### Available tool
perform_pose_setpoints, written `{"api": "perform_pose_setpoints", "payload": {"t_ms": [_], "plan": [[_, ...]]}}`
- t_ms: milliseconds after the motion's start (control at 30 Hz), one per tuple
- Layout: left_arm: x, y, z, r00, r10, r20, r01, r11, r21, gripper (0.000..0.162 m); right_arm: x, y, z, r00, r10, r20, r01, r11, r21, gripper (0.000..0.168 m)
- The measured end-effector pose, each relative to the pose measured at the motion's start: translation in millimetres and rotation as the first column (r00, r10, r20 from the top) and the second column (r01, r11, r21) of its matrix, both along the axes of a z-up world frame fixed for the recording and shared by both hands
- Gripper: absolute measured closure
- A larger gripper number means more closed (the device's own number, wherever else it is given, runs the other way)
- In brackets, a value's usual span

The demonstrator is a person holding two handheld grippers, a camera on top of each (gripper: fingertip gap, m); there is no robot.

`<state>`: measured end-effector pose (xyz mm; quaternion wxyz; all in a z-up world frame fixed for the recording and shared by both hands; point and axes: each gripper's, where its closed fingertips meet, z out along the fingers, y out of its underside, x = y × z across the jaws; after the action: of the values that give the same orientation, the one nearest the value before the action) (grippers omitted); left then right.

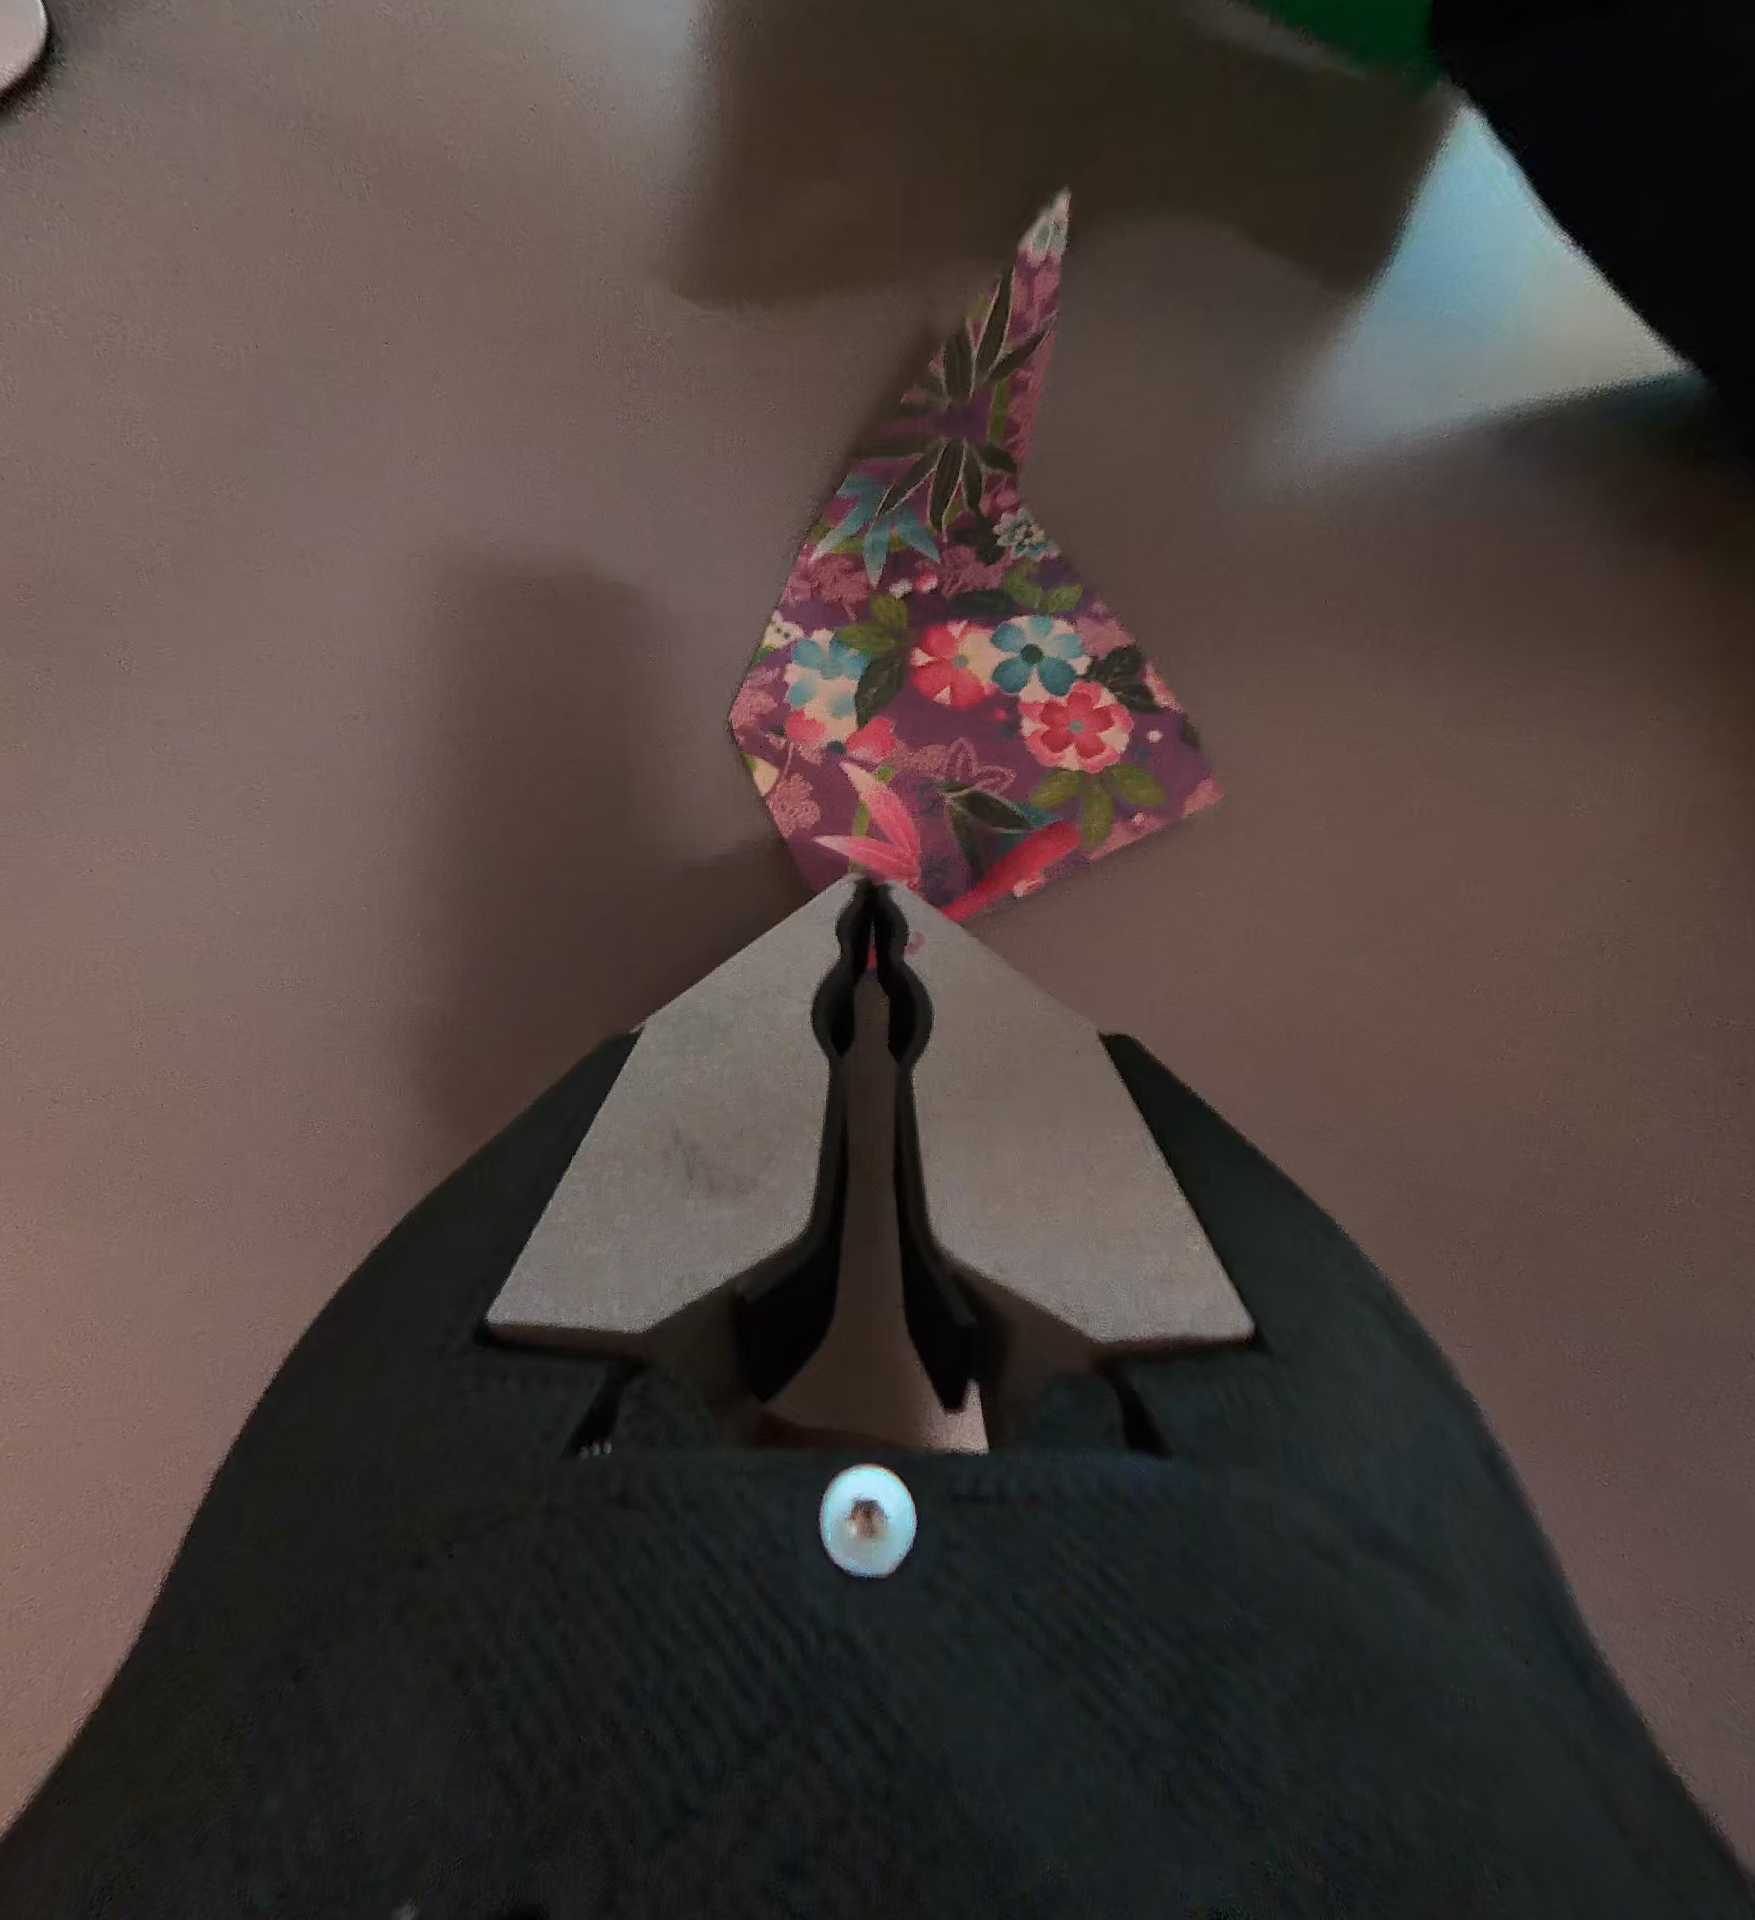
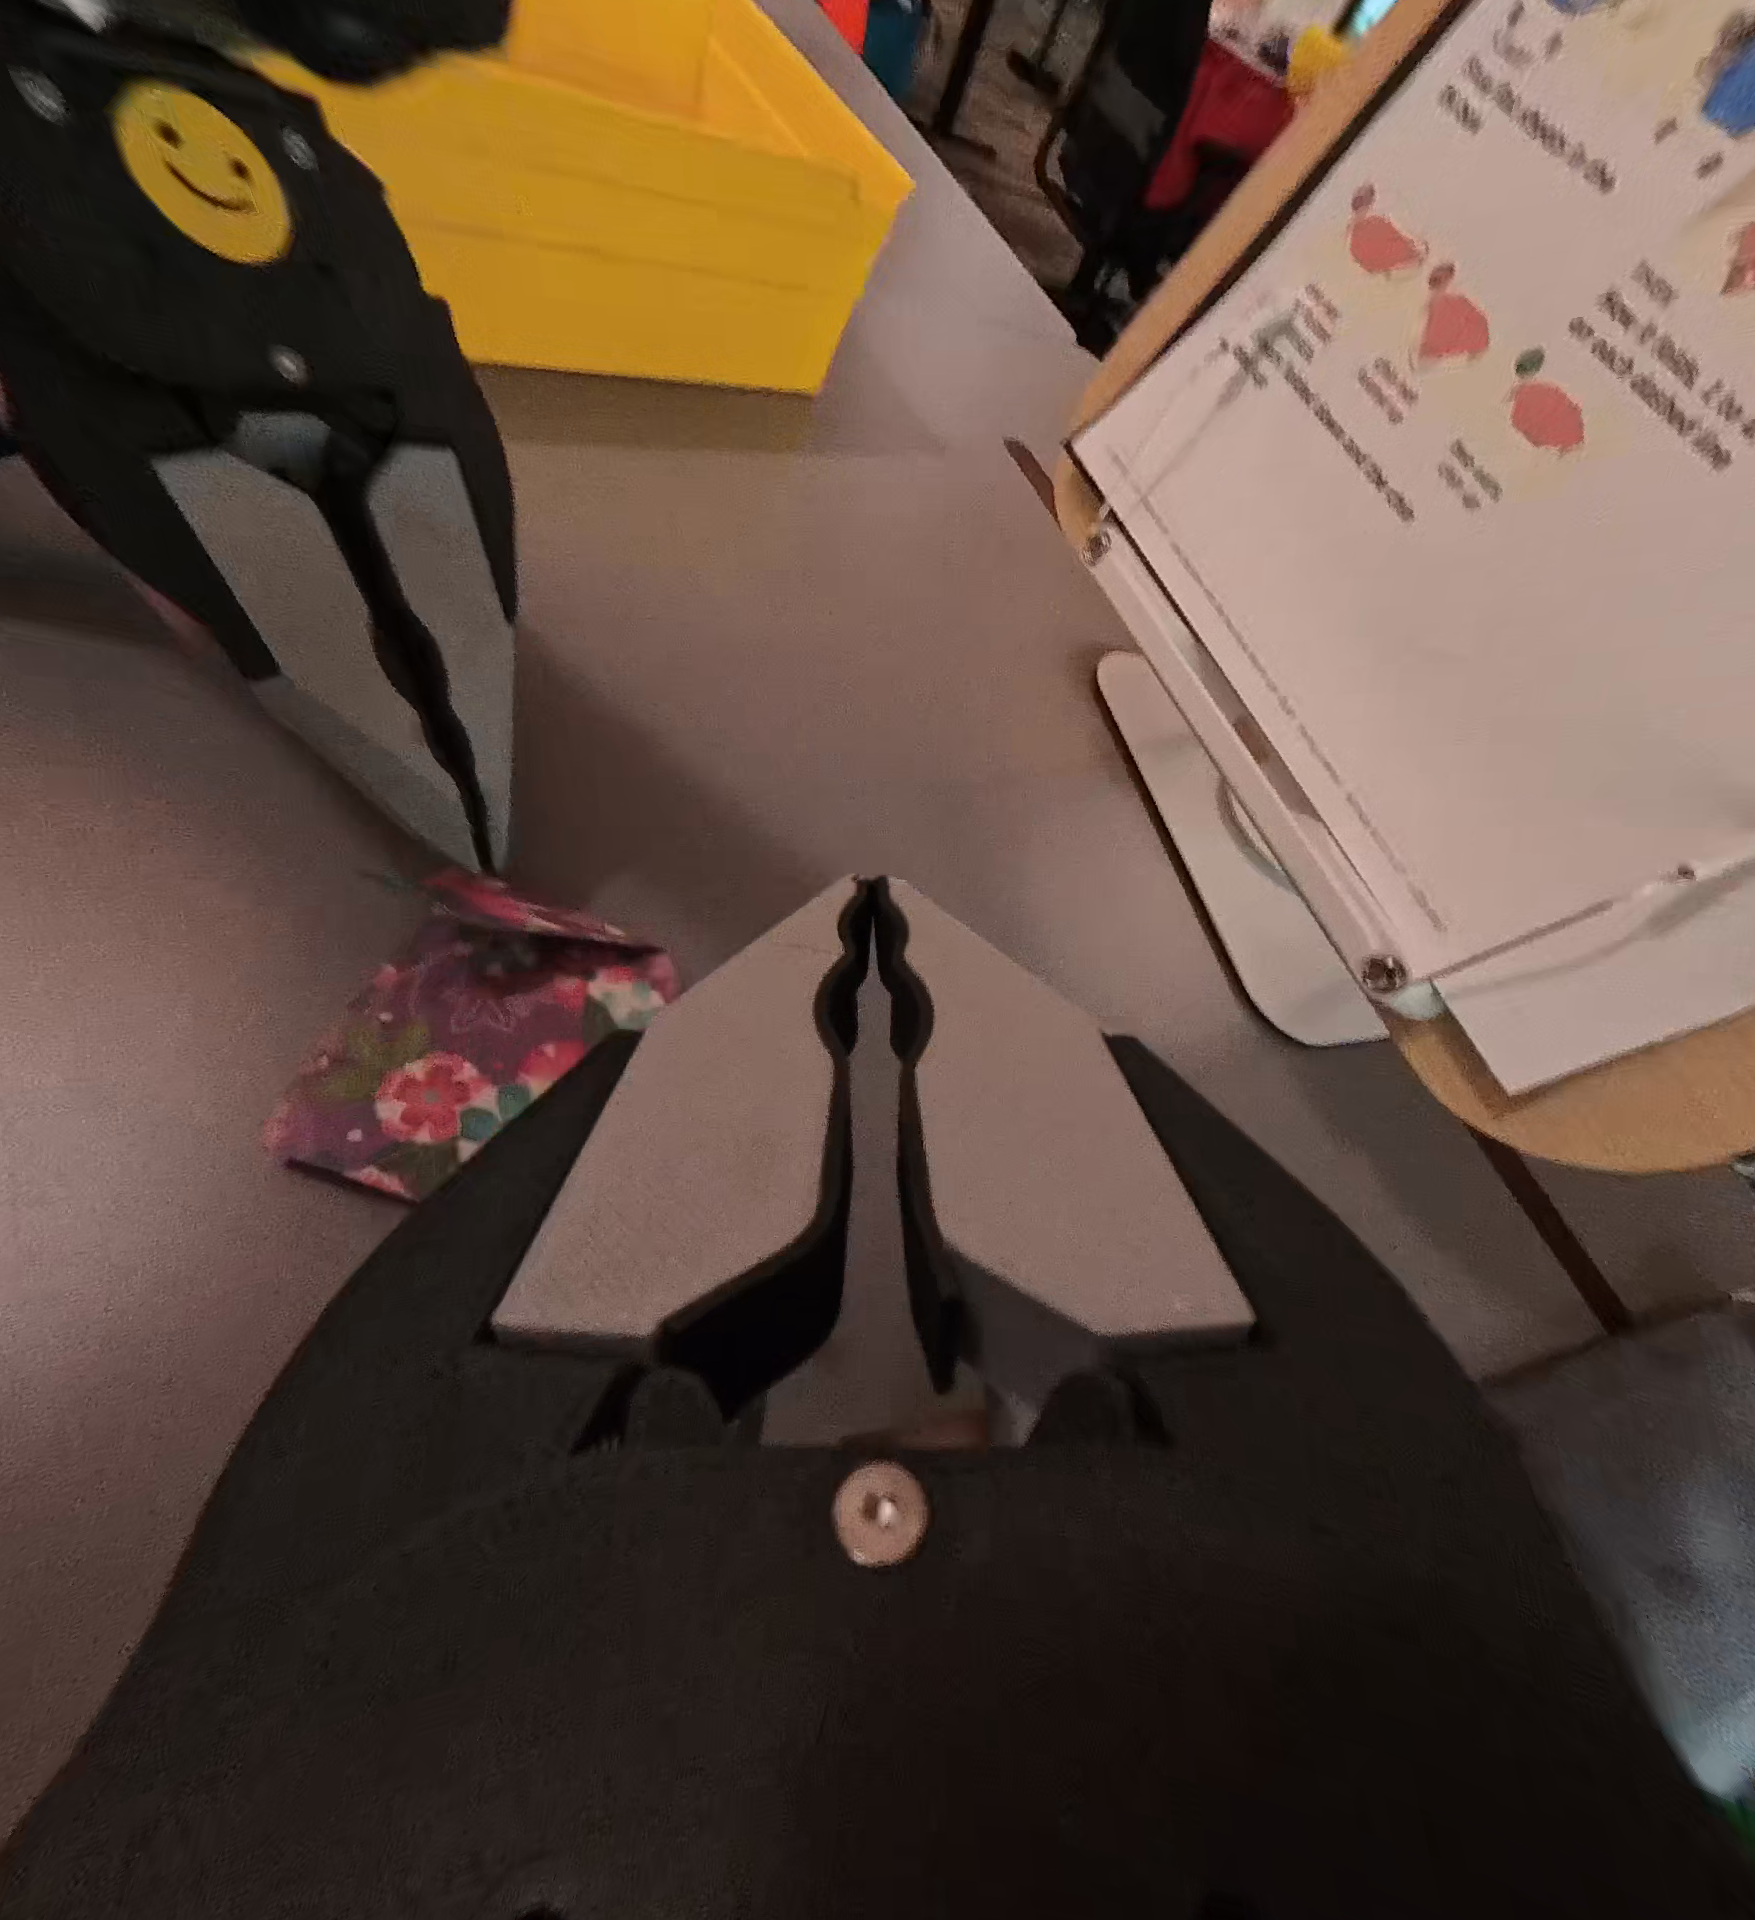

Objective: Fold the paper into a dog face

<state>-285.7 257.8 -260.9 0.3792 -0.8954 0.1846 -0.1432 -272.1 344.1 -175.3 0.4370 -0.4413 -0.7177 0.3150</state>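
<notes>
The purple floral paper (image 1: 966,675) is folded into a pointed shape on the grey table. My left gripper (image 1: 871,891) is shut on the paper's near corner; a sliver of pink shows between its tips. In the right wrist view the left gripper (image 2: 488,862) pinches the far flap of the paper (image 2: 457,1049) and lifts it off the layer below. My right gripper (image 2: 875,885) is shut and empty, just right of the paper and above the table.
A yellow box (image 2: 644,239) stands at the back of the table. A wooden stand holding an instruction sheet (image 2: 1475,520) rises at the right on a white base plate (image 2: 1195,831). The table edge runs at the far right. Left tips to right tips: about 12 cm.
</notes>
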Motion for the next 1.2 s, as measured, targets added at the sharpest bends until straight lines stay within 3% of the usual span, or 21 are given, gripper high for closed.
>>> {"api": "perform_pose_setpoints", "payload": {"t_ms": [33, 100, 200, 300, 333, 367, 467, 567, 633, 700, 767, 967, 1200], "plan": [[0, 0, 6, 1.0, -0.003, 0.015, 0.003, 1.0, 0.02, 0.162, 5, 7, -6, 0.999, -0.023, 0.045, 0.024, 0.999, -0.025, 0.168], [-2, -2, 13, 1.0, -0.008, 0.03, 0.006, 0.999, 0.042, 0.135, 16, 12, -12, 0.995, -0.03, 0.097, 0.041, 0.992, -0.115, 0.168], [-10, -8, 16, 0.999, -0.011, 0.031, 0.01, 0.999, 0.031, 0.124, 29, 13, -20, 0.989, -0.015, 0.146, 0.043, 0.981, -0.192, 0.168], [-13, -18, 22, 0.998, -0.046, 0.043, 0.044, 0.998, 0.033, 0.116, 40, -7, -22, 0.985, 0.097, 0.141, -0.069, 0.979, -0.191, 0.168], [-13, -20, 24, 0.997, -0.057, 0.043, 0.055, 0.997, 0.044, 0.112, 45, -20, -24, 0.977, 0.154, 0.146, -0.126, 0.975, -0.185, 0.162], [-13, -19, 27, 0.997, -0.062, 0.037, 0.06, 0.996, 0.063, 0.109, 49, -32, -28, 0.965, 0.204, 0.162, -0.175, 0.969, -0.175, 0.142], [-4, -17, 21, 0.996, -0.091, 0.005, 0.091, 0.994, 0.067, 0.1, 64, -63, -52, 0.905, 0.332, 0.266, -0.31, 0.943, -0.122, 0.133], [2, -12, -3, 0.989, -0.099, -0.109, 0.1, 0.995, 0.009, 0.092, 65, -75, -71, 0.875, 0.352, 0.333, -0.352, 0.934, -0.062, 0.127], [2, -4, -10, 0.986, -0.069, -0.154, 0.071, 0.997, 0.009, 0.096, 61, -78, -79, 0.871, 0.339, 0.356, -0.356, 0.934, -0.018, 0.127], [0, 3, -12, 0.987, -0.033, -0.156, 0.036, 0.999, 0.015, 0.111, 55, -76, -86, 0.877, 0.306, 0.37, -0.35, 0.935, 0.058, 0.126], [-3, 6, -12, 0.992, -0.006, -0.129, 0.008, 1.0, 0.016, 0.131, 51, -76, -93, 0.878, 0.286, 0.383, -0.355, 0.927, 0.121, 0.123], [-4, 9, -13, 0.999, 0.052, -0.004, -0.052, 0.998, -0.032, 0.159, 42, -82, -94, 0.89, 0.283, 0.358, -0.36, 0.917, 0.171, 0.118], [-6, 11, -10, 0.978, 0.131, 0.164, -0.116, 0.988, -0.098, 0.162, 38, -88, -90, 0.902, 0.273, 0.335, -0.367, 0.893, 0.261, 0.112]]}}
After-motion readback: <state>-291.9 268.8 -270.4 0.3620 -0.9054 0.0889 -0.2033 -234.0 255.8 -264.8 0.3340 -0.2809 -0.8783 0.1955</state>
